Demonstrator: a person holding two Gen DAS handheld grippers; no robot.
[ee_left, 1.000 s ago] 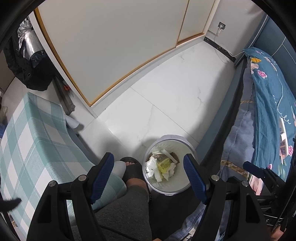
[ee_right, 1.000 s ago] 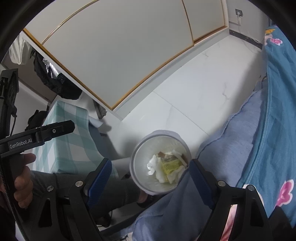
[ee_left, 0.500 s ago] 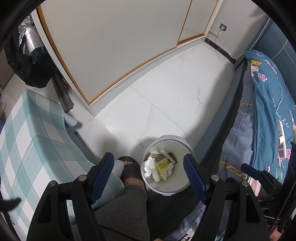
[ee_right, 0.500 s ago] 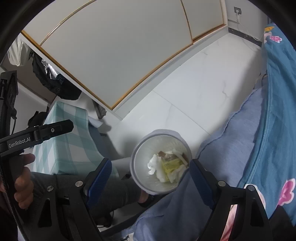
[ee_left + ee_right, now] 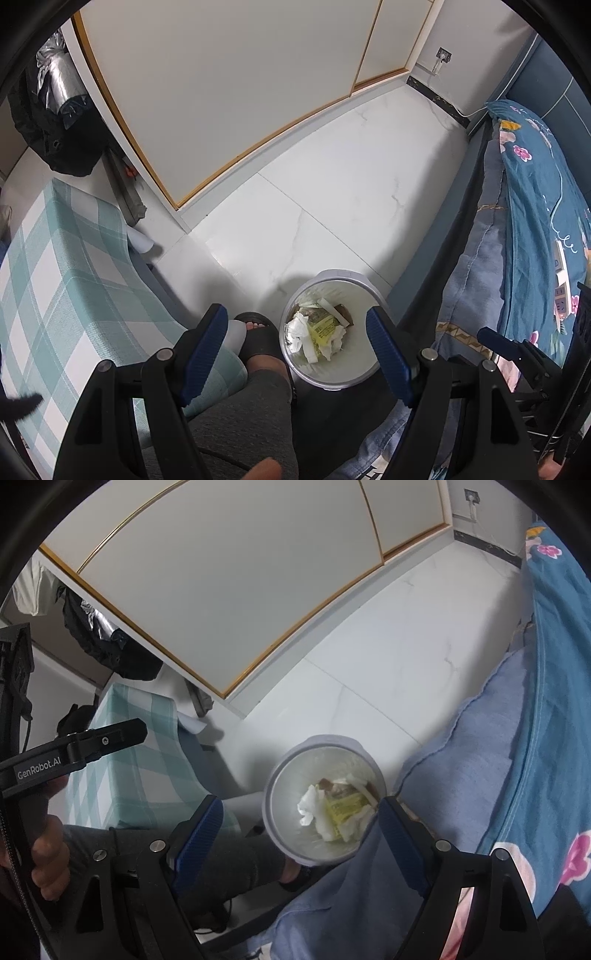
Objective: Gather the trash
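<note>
A round white trash bin (image 5: 325, 284) stands on the white floor beside the bed; it also shows in the right wrist view (image 5: 291, 775). Inside lie crumpled white tissues (image 5: 297, 328) and a yellow wrapper (image 5: 321, 326), seen too in the right wrist view (image 5: 341, 805). My left gripper (image 5: 297, 341) is open and empty, held high above the bin. My right gripper (image 5: 299, 825) is open and empty, also high above the bin. The left gripper's body (image 5: 74, 749) shows at the left of the right wrist view.
A bed with blue floral bedding (image 5: 535, 206) is on the right. A green plaid cushion (image 5: 66, 280) is on the left. The person's leg and sandalled foot (image 5: 258, 332) stand next to the bin. White cabinet doors (image 5: 229, 81) line the far side. A black bag (image 5: 55, 122) hangs far left.
The left wrist view has shifted slightly, so the bin sits a little lower and further left between the fingers. Both grippers stay open and empty.
</note>
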